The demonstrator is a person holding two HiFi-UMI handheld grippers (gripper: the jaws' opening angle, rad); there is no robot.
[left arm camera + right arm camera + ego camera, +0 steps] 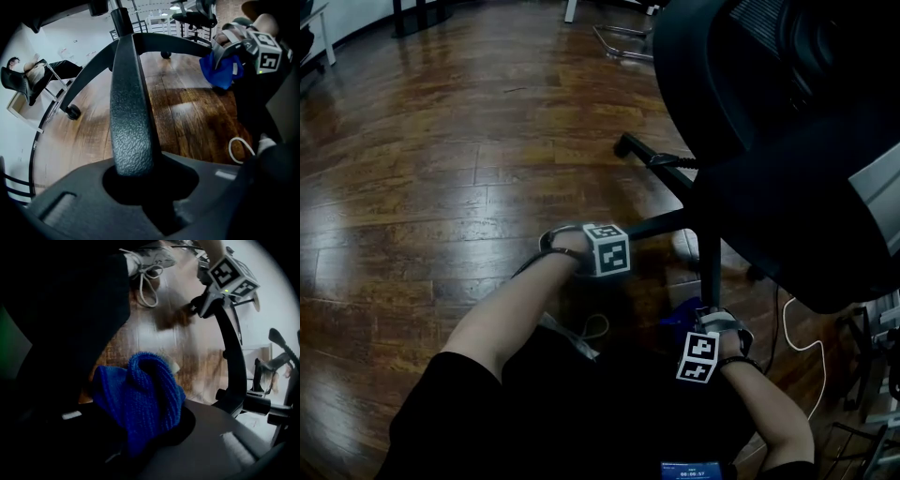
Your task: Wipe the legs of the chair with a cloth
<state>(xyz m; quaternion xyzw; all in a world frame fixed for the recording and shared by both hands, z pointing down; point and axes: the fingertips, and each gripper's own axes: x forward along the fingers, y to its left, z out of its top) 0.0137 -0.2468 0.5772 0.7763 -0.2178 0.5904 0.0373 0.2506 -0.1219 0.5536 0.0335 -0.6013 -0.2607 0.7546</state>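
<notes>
Blue cloth (140, 394) sits bunched in the right hand-held gripper (152, 430) near the chair (769, 141) base, touching no leg that I can see, while the left hand-held gripper (140, 180) clamps one leg (131, 112), so most wiping seems left.

The blue knitted cloth (140, 399) was bunched into a wad above the wooden floor (441, 141); the black, rough-textured chair leg (131, 108) ran level.
</notes>
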